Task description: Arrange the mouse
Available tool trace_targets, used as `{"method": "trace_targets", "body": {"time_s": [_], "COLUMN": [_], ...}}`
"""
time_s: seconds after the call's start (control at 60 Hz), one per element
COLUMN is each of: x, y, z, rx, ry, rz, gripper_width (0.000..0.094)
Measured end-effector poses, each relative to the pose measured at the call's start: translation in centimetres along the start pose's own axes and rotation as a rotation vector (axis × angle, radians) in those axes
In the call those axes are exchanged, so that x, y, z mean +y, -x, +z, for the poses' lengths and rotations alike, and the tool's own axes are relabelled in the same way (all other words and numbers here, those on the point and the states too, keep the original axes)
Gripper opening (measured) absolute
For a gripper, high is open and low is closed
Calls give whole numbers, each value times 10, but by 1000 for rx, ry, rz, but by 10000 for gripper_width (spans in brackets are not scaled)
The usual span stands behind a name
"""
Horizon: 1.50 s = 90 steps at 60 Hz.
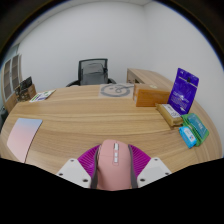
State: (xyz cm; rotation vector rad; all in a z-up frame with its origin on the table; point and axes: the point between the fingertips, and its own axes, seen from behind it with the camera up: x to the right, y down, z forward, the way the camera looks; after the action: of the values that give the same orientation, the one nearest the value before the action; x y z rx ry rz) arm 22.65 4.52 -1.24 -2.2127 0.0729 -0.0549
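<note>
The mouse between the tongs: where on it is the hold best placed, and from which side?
Grip the pink mouse across its long flanks, coming from its rear end. It already lies lengthwise between the tongs, whose pads flank it, and its scroll wheel points ahead towards the table.

My fingers (112, 168) carry matt purple pads and press on a pale pink mouse (113, 165) of smooth, faintly glossy plastic – under it the table (90, 118) is light wood, satin and even – the purple bag (183, 91) looks shiny, the chair (92, 72) dark mesh
</note>
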Motion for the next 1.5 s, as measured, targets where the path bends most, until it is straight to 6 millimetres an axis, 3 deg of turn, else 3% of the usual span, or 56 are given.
{"method": "trace_targets", "body": {"time_s": [0.083, 0.15, 0.267, 0.383, 0.5, 0.617, 0.7, 0.783, 0.8, 0.9, 1.017, 1.083, 1.117, 1.2, 1.283, 1.417, 1.5], "x": [-9, -38, -83, -101, -87, -60, -36, -8, -15, -12, -12, -14, -17, -21, -24, -24, -10], "y": [8, 43, 141, 256, 343, 392, 407, 410, 411, 410, 405, 404, 402, 399, 402, 400, 398], "z": [-9, -25, -50, -55, -38, -18, -7, 1, 1, 4, 2, -4, -9, -31, -65, -142, -194], "rx": [71, 88, 58, -1, -43, -80, -80, -70, -68, -65, -61, -62, -56, -53, -74, -109, -139], "ry": [25, -30, -105, -107, -55, 9, 58, 124, 94, 73, 104, 101, 89, 63, 37, -25, -37], "rz": [15, 12, 8, 34, -23, -51, -56, -72, -78, -76, -58, -45, -40, -24, 3, 54, 75], "gripper_width": [434, 436, 436, 434, 434, 434, 433, 437, 439, 451, 572, 821, 835, 836, 832, 835, 834]}}
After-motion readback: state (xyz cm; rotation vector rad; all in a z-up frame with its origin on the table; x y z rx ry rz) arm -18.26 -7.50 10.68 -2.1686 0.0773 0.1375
